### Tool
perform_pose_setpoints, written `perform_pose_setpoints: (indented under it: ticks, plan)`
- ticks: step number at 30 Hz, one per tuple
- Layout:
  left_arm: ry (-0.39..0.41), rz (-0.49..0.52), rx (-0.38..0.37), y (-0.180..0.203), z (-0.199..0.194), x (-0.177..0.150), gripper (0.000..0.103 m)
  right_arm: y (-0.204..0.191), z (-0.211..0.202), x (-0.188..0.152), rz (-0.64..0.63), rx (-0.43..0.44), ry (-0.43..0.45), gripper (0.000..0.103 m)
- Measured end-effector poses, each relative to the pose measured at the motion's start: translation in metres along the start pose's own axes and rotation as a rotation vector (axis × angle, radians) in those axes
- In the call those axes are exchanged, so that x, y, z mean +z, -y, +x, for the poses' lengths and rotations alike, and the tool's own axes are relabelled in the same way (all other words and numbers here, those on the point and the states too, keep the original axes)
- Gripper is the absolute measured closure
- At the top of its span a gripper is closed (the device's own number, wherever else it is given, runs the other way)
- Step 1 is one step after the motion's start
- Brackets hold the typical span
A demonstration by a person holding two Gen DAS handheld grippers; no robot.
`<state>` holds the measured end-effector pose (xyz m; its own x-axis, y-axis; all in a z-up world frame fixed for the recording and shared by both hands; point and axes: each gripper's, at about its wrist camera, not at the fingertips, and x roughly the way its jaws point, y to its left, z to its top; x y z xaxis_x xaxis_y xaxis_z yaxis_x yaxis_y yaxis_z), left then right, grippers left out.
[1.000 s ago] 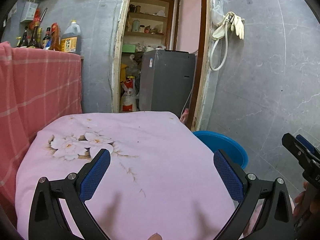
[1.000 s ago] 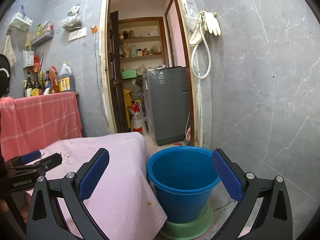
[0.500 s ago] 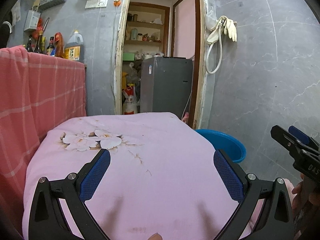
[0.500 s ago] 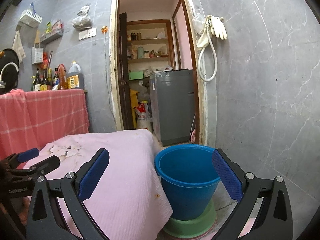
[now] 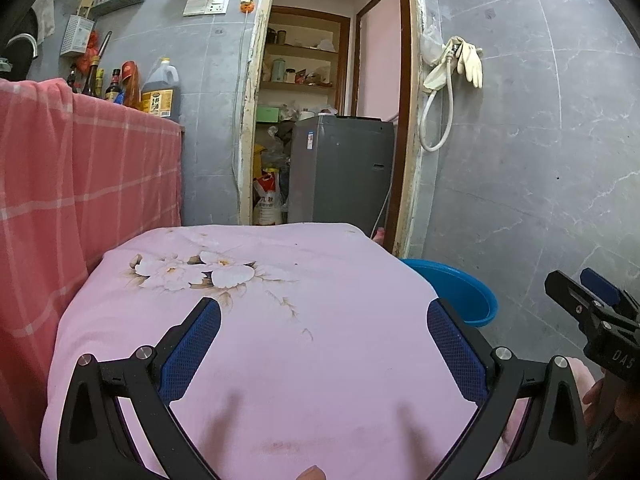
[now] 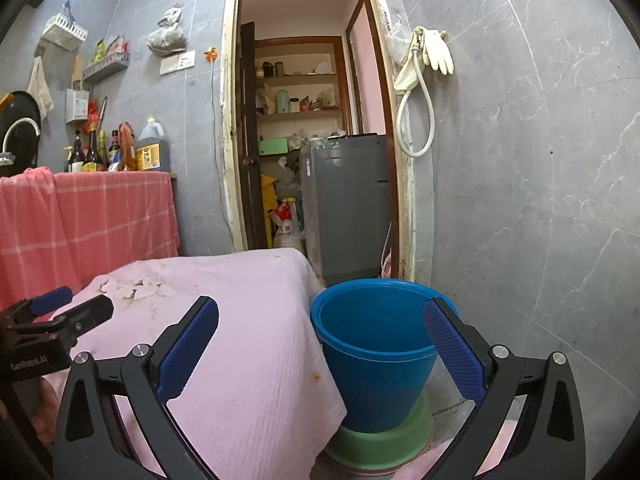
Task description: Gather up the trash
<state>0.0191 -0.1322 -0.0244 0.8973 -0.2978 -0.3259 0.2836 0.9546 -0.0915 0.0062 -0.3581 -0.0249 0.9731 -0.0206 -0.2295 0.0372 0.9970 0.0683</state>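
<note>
Both the left tool [image 5: 323,343] and right tool [image 6: 321,343] gape wide, empty. The pink-covered desk [image 5: 280,320] shows no trash; the blue bucket [image 6: 374,356] at its three o'clock looks empty, so collecting seems finished or unstarted.

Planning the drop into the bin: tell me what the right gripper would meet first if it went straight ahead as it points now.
Probably the blue bucket: it sits low between the open right gripper fingers, beside the pink cloth. Depth is unclear; a level path might pass over its rim.
</note>
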Motion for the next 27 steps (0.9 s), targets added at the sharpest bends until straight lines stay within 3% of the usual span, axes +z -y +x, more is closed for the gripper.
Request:
perform_pose_setpoints:
  ticks: [27]
  plan:
    - [-0.051, -0.003, 0.01, -0.0005, 0.0063, -0.008, 0.002, 0.0038, -0.0006, -0.007, -0.001, -0.018, -0.012, 0.0]
